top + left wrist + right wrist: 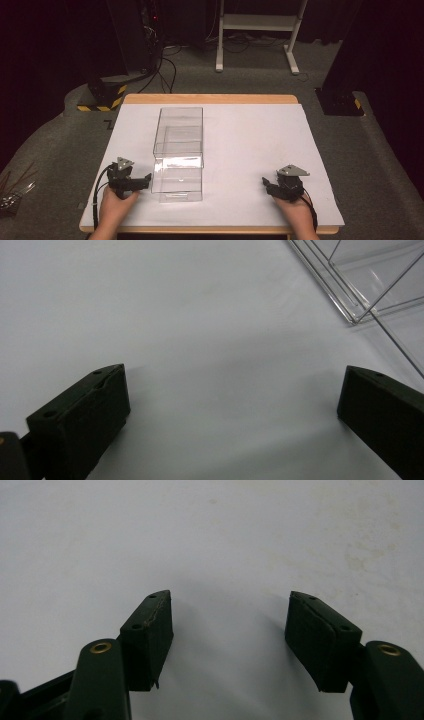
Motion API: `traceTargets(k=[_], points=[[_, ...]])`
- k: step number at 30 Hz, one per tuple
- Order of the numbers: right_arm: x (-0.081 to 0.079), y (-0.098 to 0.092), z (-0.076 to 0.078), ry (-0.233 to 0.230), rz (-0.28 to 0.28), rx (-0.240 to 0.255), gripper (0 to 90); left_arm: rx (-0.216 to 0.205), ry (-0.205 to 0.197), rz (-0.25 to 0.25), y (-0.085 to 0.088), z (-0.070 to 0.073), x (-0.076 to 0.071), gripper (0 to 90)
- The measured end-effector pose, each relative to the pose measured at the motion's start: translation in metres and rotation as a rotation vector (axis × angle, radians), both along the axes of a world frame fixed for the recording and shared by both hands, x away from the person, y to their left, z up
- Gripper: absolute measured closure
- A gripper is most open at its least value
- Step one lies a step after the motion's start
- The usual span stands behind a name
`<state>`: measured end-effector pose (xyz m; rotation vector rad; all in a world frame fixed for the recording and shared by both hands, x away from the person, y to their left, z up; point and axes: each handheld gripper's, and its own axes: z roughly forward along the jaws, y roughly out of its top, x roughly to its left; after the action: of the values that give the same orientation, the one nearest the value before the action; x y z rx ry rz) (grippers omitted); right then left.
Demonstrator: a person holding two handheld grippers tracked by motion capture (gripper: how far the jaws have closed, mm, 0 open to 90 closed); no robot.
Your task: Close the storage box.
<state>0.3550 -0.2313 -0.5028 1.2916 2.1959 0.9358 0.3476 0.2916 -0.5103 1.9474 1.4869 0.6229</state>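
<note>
Two grippers rest low on the white sheet (pixel 250 140) near the table's front edge. The left gripper (pixel 145 180) has its jaws wide apart with nothing between them, and the right gripper (pixel 266 184) is also open and empty. Between them, just beside the left one, stands the clear box (pixel 179 150), probably placed centrally so both hands can reach it.

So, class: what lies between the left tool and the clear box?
Nothing but bare white sheet. The high view shows the left tool just beside the clear box, apart from it; the left gripper view shows the same.
</note>
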Motion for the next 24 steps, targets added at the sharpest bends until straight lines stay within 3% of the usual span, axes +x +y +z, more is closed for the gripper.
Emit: traceTargets(k=[24], points=[[-0.0003, 0.0001, -0.0004, 0.0, -0.001, 0.002, 35.7, 0.009, -0.005, 0.001, -0.0006, -0.0001, -0.0001, 0.6]])
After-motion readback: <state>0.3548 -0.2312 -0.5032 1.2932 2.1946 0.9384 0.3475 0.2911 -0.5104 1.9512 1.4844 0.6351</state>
